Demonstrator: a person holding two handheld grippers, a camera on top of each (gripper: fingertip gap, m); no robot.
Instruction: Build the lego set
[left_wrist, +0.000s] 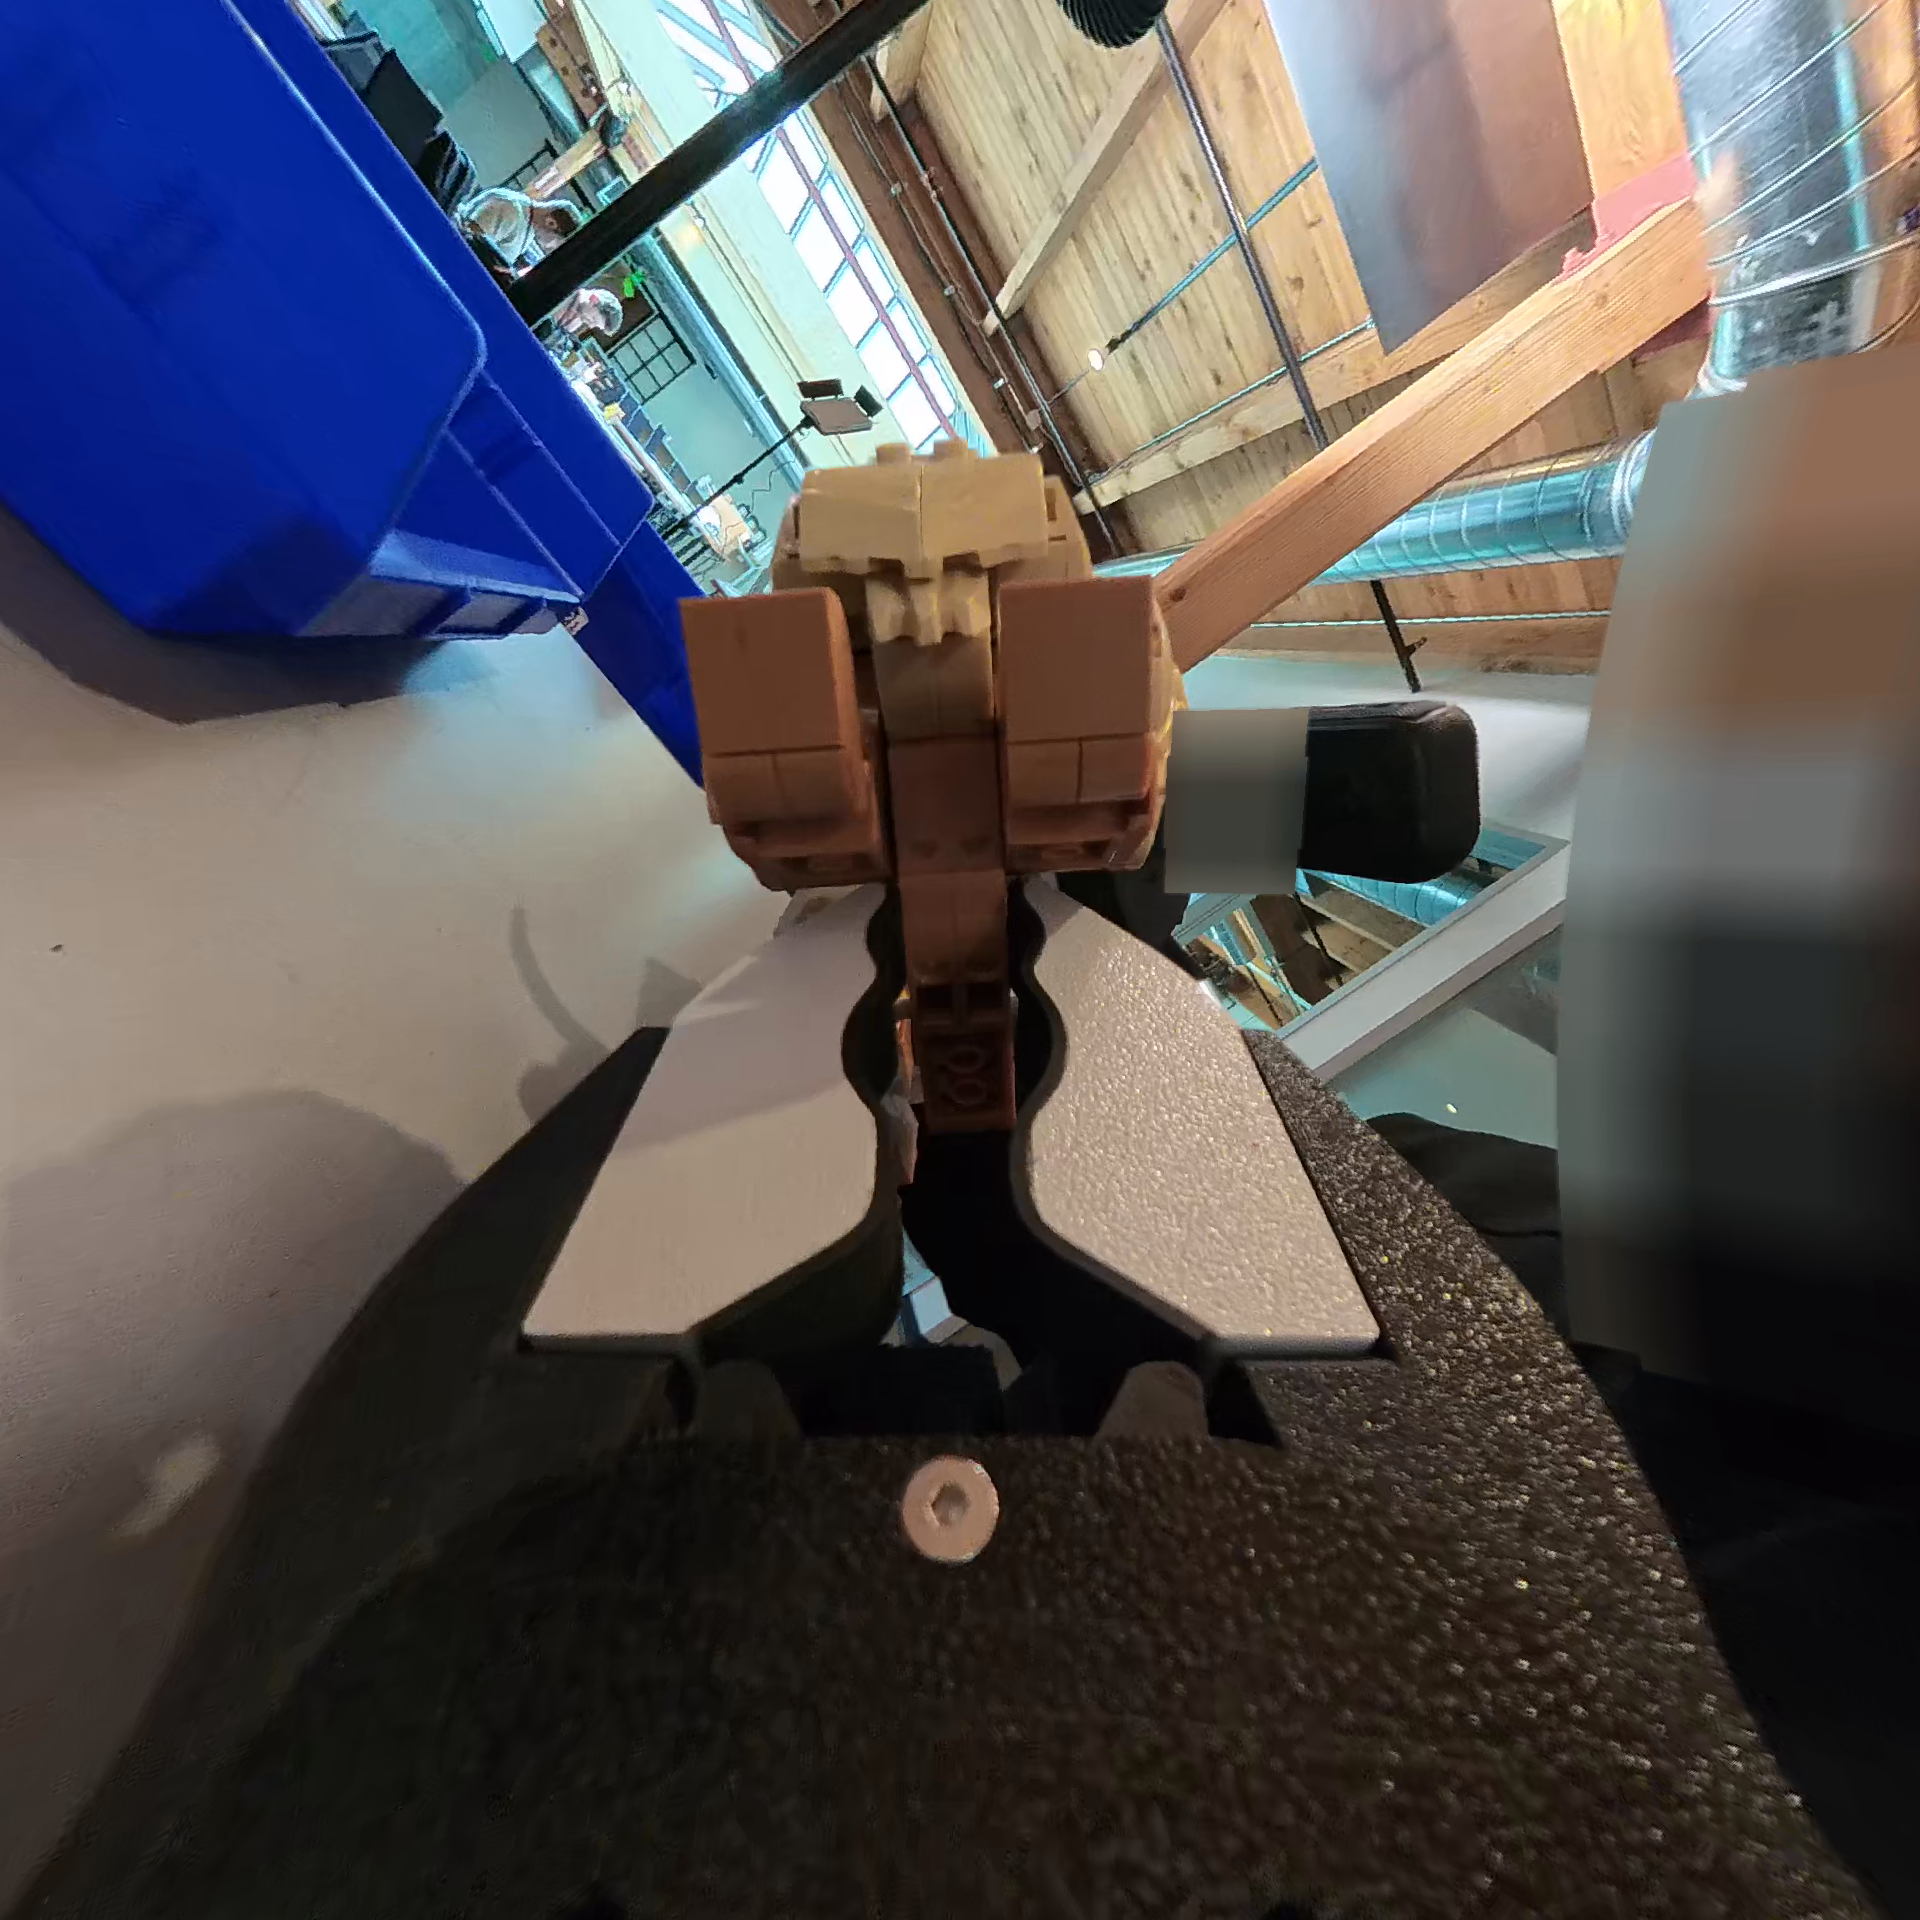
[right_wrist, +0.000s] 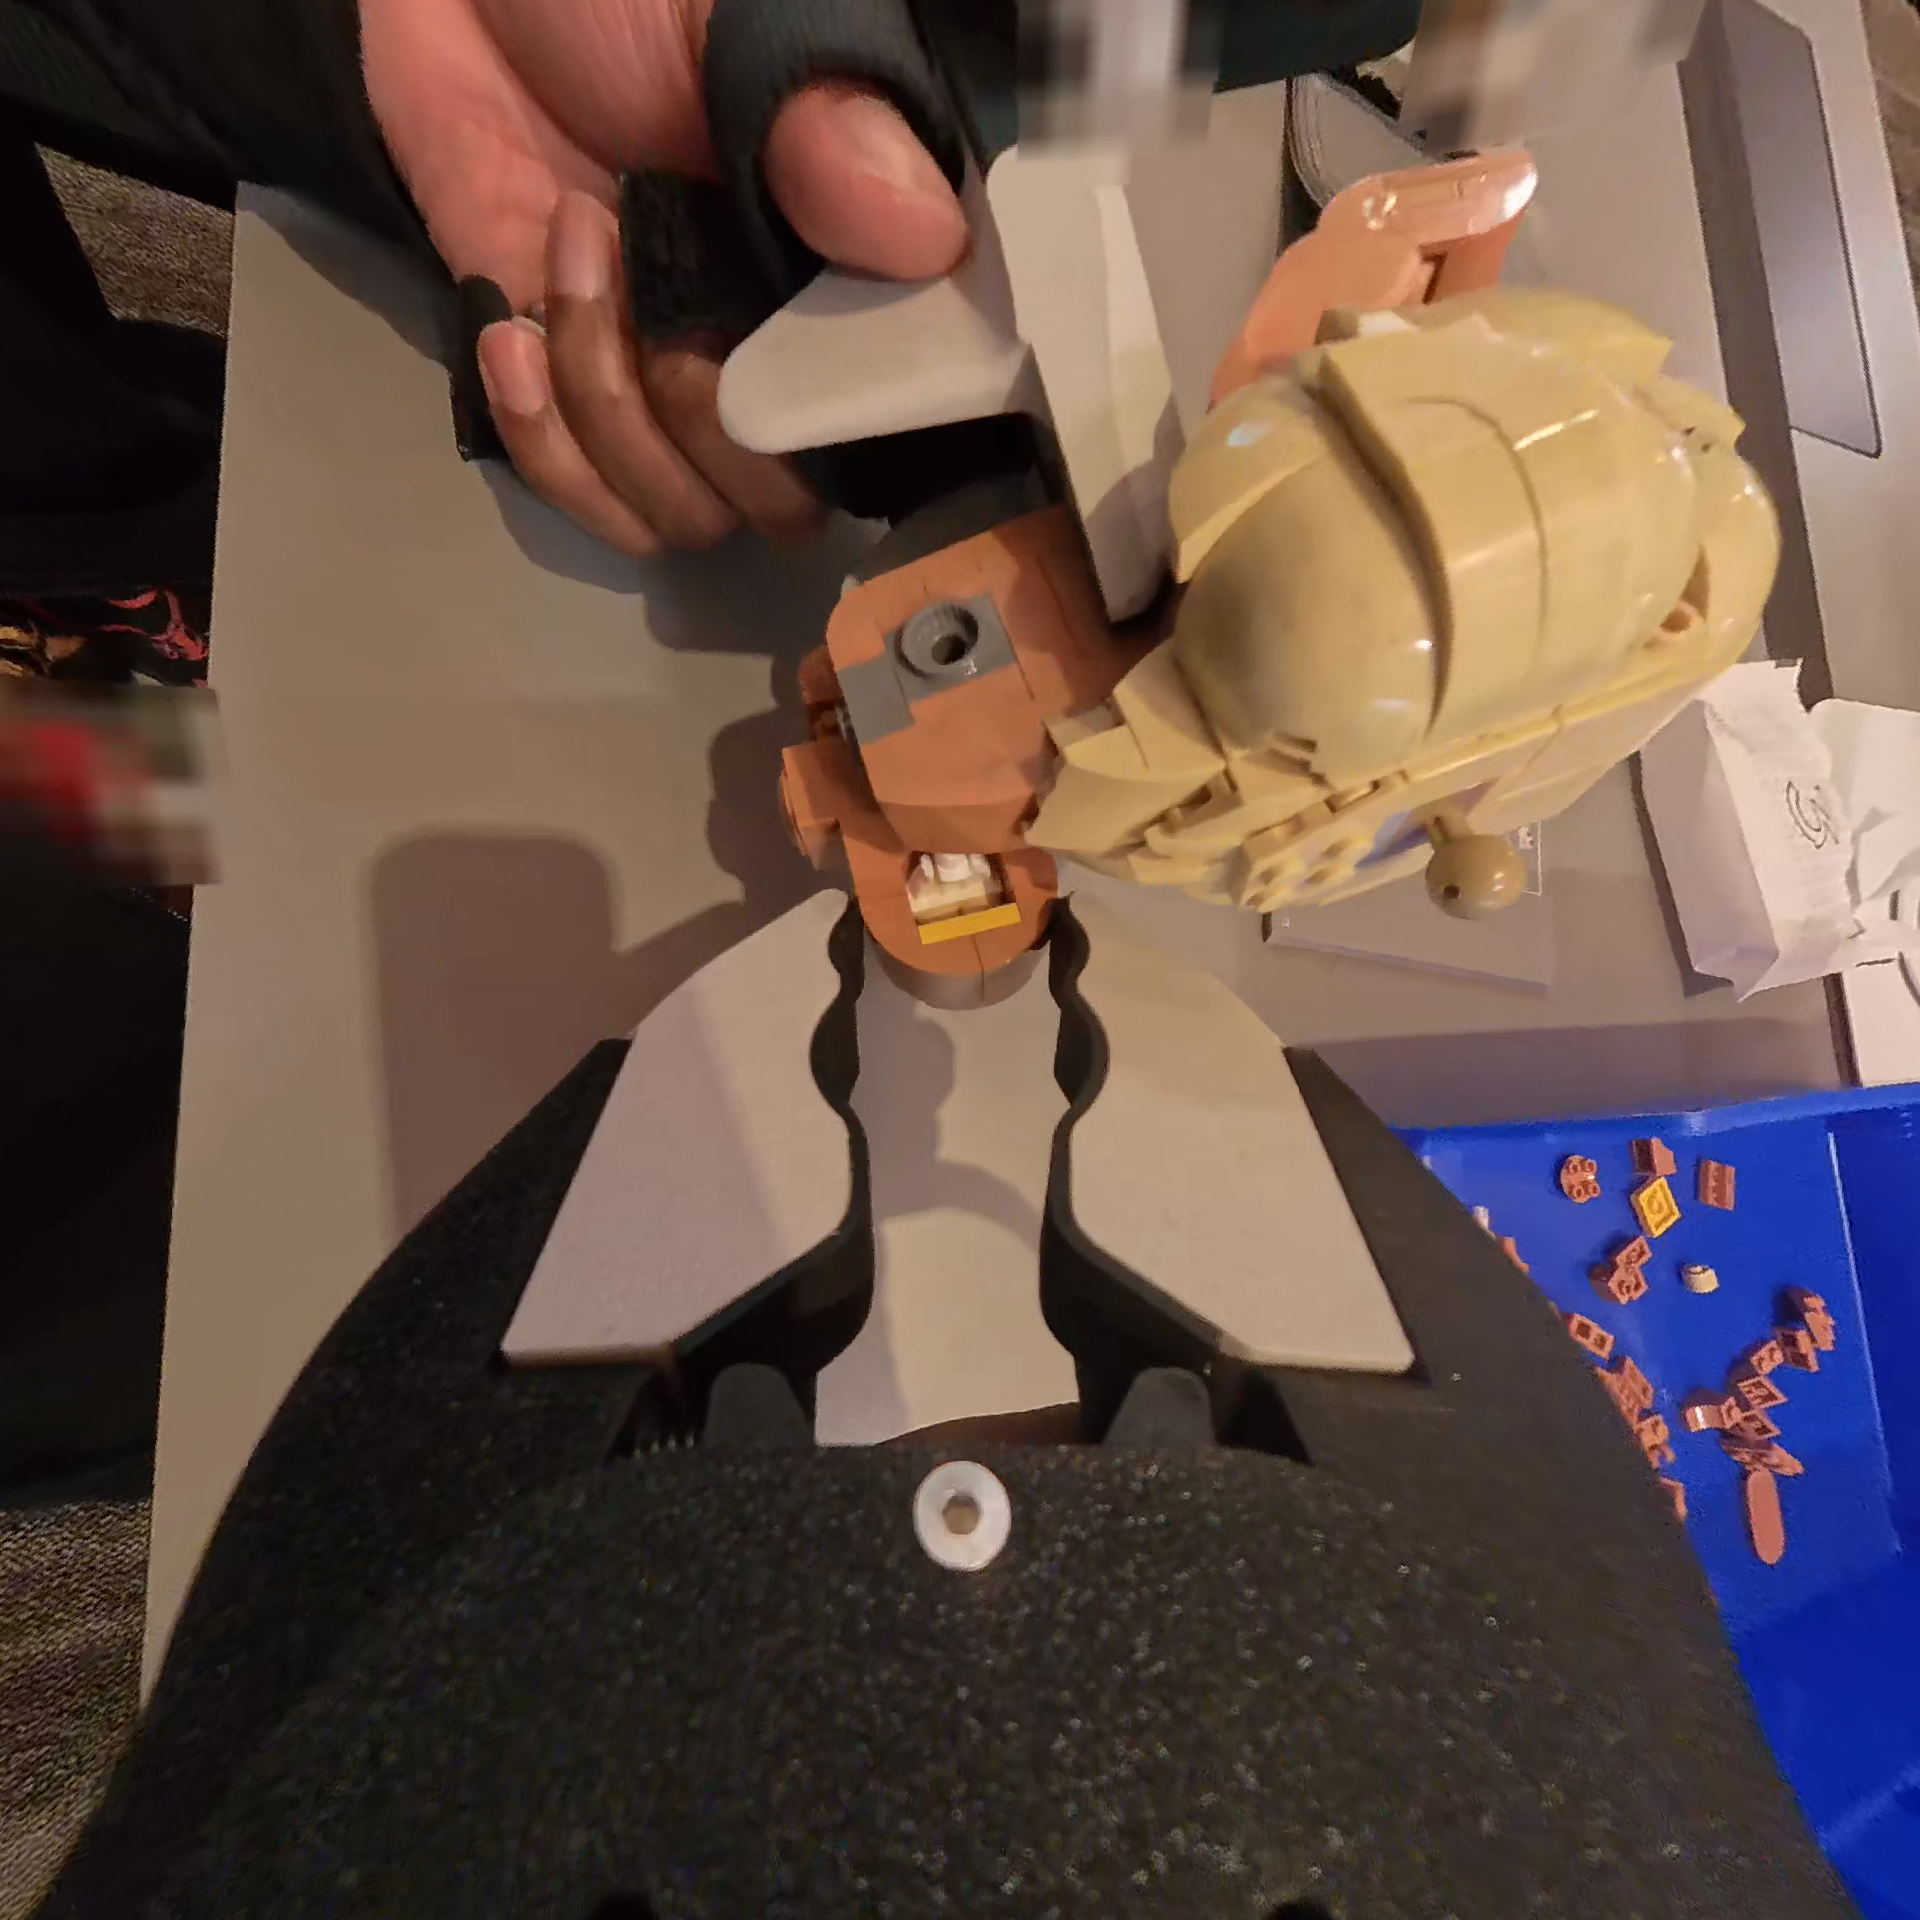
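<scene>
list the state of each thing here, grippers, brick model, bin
left gripper: shut on the model's brown stem
right gripper: shut on the model's rounded brown end
brick model: lifted off the table, partly built
blue bin: open, loose bricks inside

The left gripper (left_wrist: 954, 935) has its grey, wavy-edged fingers (left_wrist: 1132, 1049) closed in tight on the narrow brown stalk of the tan-and-brown toy-brick figure (left_wrist: 935, 707), pads pressed against both sides, with the figure sticking out past the tips. The right gripper (right_wrist: 951, 935) points at the same figure from the opposite side, its tips clamped on either side of the rounded brown end. The person's left hand (right_wrist: 644, 312), in a black fingerless glove, is wrapped round the left gripper's grey handle just behind the figure, thumb on top.
</scene>
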